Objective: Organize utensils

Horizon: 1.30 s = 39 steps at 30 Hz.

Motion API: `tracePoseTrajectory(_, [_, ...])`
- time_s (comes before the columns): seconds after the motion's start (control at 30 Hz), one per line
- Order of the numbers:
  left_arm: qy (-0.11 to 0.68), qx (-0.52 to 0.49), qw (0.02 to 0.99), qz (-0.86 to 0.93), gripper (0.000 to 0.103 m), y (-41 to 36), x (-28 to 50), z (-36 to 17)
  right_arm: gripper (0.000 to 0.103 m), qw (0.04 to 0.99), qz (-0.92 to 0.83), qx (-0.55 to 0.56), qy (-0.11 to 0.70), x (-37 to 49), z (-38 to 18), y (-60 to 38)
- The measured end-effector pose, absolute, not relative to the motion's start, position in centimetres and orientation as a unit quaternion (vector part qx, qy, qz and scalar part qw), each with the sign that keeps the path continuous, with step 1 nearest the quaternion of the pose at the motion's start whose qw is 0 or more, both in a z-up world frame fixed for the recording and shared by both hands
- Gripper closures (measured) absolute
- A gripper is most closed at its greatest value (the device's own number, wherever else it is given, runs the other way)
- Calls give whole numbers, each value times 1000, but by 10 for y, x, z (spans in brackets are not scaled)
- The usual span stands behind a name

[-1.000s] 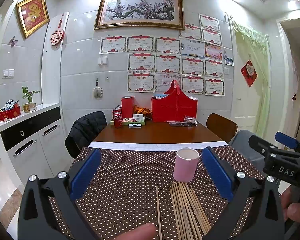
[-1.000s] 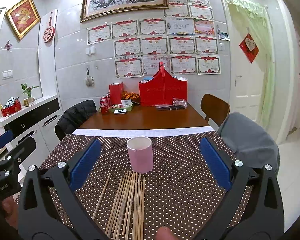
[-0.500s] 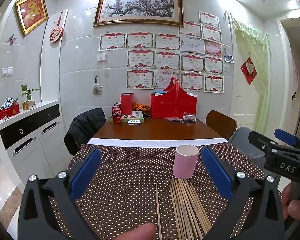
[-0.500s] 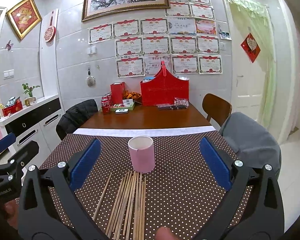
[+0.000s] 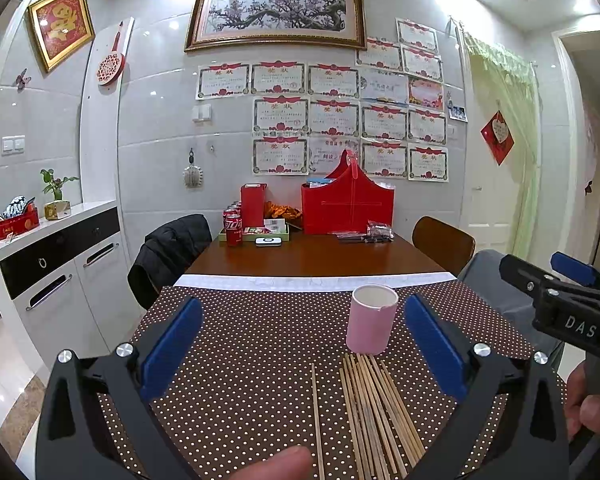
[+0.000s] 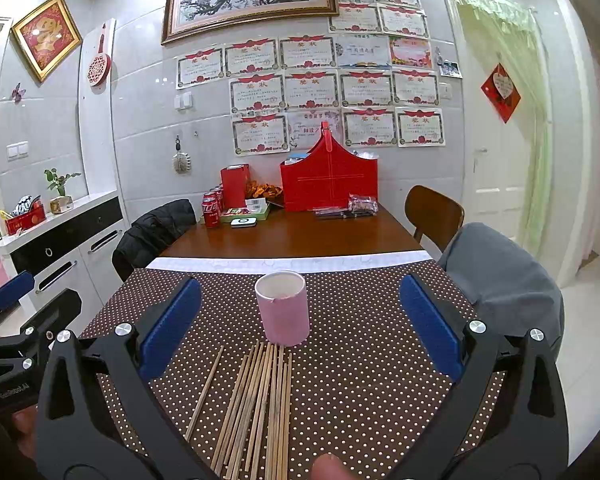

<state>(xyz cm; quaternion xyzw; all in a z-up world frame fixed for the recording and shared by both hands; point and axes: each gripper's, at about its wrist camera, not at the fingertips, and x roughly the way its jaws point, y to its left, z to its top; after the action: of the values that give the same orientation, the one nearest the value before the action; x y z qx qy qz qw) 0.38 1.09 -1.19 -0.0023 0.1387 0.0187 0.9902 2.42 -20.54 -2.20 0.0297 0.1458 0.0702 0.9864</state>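
Observation:
A pink cup (image 5: 372, 318) (image 6: 283, 307) stands upright on the brown dotted tablecloth (image 5: 252, 340). Several wooden chopsticks (image 5: 374, 408) (image 6: 260, 404) lie in a loose bundle just in front of the cup, and one chopstick (image 5: 317, 416) (image 6: 205, 392) lies apart to their left. My left gripper (image 5: 302, 344) is open and empty, held above the cloth, left of the bundle. My right gripper (image 6: 300, 326) is open and empty, held above the bundle, with the cup between its fingers in view. Each gripper shows at the edge of the other's view.
The far half of the wooden table (image 5: 312, 256) holds a red basket (image 5: 348, 208), a red box (image 5: 253, 204), cola cans (image 5: 233, 230) and a tray. Chairs stand on both sides, one with a black jacket (image 5: 168, 252). A white cabinet (image 5: 56, 264) is at the left.
Both grippers have tilted or sunk slightly, so the room sits a little higher in view. The cup and chopsticks have not moved.

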Motion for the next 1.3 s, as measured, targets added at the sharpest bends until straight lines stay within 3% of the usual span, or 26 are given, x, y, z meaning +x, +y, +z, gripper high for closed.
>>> tracePoseTrajectory(0.83, [162, 5, 987, 19, 4, 8, 19, -26, 6, 981, 80, 43, 170, 36, -36, -218])
tracePoseTrajectory(1.3, [365, 58, 929, 14, 4, 13, 109, -145, 6, 929, 106, 34, 353, 110, -146, -232])
